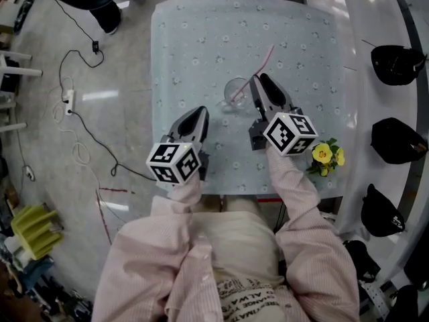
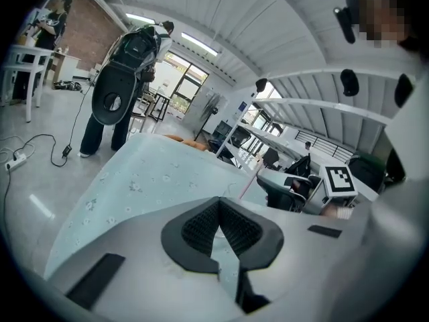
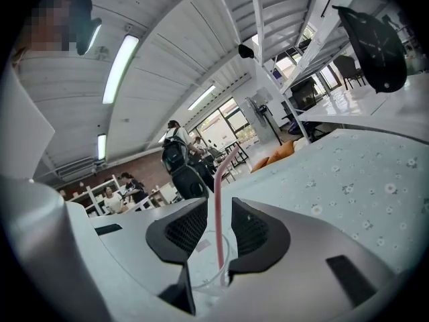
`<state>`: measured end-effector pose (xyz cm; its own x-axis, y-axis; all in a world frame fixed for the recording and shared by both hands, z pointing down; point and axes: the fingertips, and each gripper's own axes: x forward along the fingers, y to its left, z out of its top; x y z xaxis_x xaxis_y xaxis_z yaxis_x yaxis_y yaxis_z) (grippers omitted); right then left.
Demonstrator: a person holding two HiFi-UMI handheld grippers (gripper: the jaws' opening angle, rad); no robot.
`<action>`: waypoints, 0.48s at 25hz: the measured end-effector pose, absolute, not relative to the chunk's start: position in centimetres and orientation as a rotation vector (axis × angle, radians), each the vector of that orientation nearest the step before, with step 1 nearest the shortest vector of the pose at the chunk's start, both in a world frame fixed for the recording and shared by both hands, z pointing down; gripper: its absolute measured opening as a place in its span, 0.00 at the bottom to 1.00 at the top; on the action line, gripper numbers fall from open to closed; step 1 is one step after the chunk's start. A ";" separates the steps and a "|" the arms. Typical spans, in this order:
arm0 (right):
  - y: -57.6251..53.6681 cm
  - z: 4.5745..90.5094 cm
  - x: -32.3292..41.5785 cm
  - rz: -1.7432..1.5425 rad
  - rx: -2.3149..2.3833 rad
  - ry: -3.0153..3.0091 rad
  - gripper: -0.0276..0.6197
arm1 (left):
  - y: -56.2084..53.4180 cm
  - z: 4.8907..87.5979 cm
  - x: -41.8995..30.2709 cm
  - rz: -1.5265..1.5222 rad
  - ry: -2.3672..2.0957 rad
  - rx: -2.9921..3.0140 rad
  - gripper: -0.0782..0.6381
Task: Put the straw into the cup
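Now, left gripper (image 1: 200, 115): its fingers are clenched tip to tip with nothing between them in the left gripper view (image 2: 218, 204); it hangs over the flowered tablecloth (image 1: 201, 39), apart from the cup.
Cup (image 1: 231, 90): clear, upright on the cloth, just ahead of the right fingertips and to the right of the left ones; its rim shows low between the right pads (image 3: 209, 278).
Straw (image 1: 265, 56): pink, lower end down inside the cup; long axis near upright between the right pads (image 3: 219, 223), the top leaning up and away from them.
Right gripper (image 1: 259, 79): fingers released and spread, a gap on either side of the straw.
Yellow flower (image 1: 326, 156): lies on the cloth behind and to the right of the right fingers.
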<state>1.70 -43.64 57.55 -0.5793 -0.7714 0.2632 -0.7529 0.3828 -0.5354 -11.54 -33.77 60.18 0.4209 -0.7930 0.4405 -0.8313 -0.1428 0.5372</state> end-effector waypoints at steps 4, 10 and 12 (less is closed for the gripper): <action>-42.5 56.7 1.8 -0.915 -1.439 2.654 0.11 | -33.6 58.1 -11.3 0.122 -1.392 2.049 0.11; -40.8 54.2 1.6 -0.843 -1.419 2.724 0.06 | -33.1 54.7 -10.9 0.103 -1.391 2.140 0.11; -40.3 53.2 1.5 -0.821 -1.410 2.739 0.06 | -32.8 53.8 -10.9 0.099 -1.389 2.158 0.11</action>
<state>1.50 -40.34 53.22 -0.6080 -0.7474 0.2680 -0.7716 0.4765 -0.4215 -10.90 -32.80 53.75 0.4590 -0.8154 0.3527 -0.8571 -0.3019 0.4173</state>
